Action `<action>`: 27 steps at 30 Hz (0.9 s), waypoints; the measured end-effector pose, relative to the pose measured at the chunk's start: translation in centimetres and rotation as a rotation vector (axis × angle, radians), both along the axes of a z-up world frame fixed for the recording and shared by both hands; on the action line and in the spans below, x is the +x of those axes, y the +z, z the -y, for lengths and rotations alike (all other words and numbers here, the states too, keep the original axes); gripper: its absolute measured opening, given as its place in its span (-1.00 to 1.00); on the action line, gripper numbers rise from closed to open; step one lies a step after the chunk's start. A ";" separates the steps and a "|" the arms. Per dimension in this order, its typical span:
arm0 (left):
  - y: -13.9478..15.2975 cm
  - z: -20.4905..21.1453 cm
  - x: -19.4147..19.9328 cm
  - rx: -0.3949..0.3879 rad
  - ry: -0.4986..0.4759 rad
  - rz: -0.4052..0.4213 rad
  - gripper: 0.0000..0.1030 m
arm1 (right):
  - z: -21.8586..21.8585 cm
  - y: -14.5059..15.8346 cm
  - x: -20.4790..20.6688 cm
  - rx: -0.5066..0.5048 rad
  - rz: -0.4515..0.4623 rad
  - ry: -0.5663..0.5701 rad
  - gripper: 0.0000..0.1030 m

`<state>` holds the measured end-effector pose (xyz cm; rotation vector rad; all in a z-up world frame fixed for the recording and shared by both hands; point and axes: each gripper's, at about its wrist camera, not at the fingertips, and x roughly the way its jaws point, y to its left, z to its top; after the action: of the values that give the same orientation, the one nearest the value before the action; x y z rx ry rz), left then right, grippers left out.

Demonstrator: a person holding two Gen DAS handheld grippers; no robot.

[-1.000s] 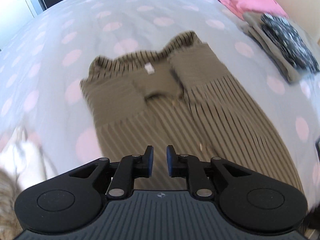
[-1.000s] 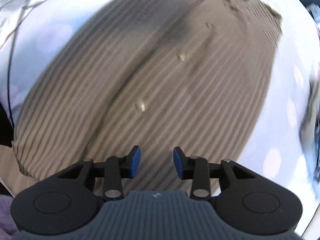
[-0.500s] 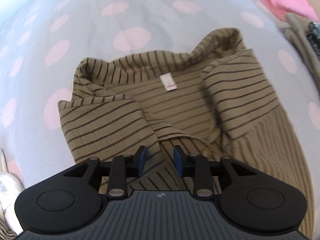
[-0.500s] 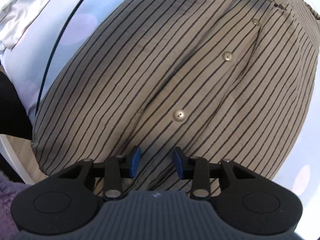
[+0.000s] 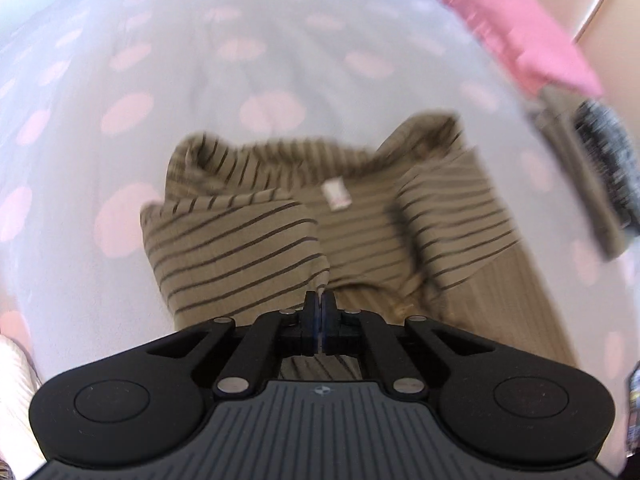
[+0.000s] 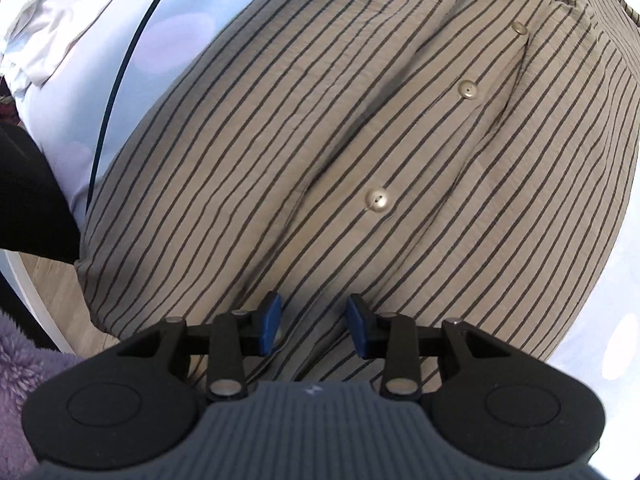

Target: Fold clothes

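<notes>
Our left gripper (image 5: 320, 300) is pinched tight on the striped shirt (image 5: 248, 248), gripping the folded flap's corner at six o'clock. Our right gripper (image 6: 314, 320) hangs half-open over the shirt's hem on the dotted bedsheet (image 5: 120, 60), holding nothing.

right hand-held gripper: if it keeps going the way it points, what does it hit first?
Most likely the striped shirt: the right hand-held gripper has open, empty jaws aimed at the fabric below the lowest button. The gap to the cloth is hard to judge.

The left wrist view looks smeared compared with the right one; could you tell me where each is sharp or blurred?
Left wrist view: striped shirt, dotted bedsheet and pink pillow smeared by motion, left gripper sharp. Right wrist view: shirt stripes and buttons crisp, fisheye bending the edges.
</notes>
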<state>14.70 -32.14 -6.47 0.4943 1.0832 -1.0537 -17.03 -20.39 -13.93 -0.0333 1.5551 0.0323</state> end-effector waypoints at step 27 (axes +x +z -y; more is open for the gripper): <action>0.0 0.5 -5.6 -0.005 0.012 -0.013 -0.39 | 0.0 1.0 -5.4 0.033 0.039 -0.059 -0.23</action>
<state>9.11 -32.67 -6.45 0.4767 1.0933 -1.0505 -22.39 -20.41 -12.91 0.0381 1.5157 0.0111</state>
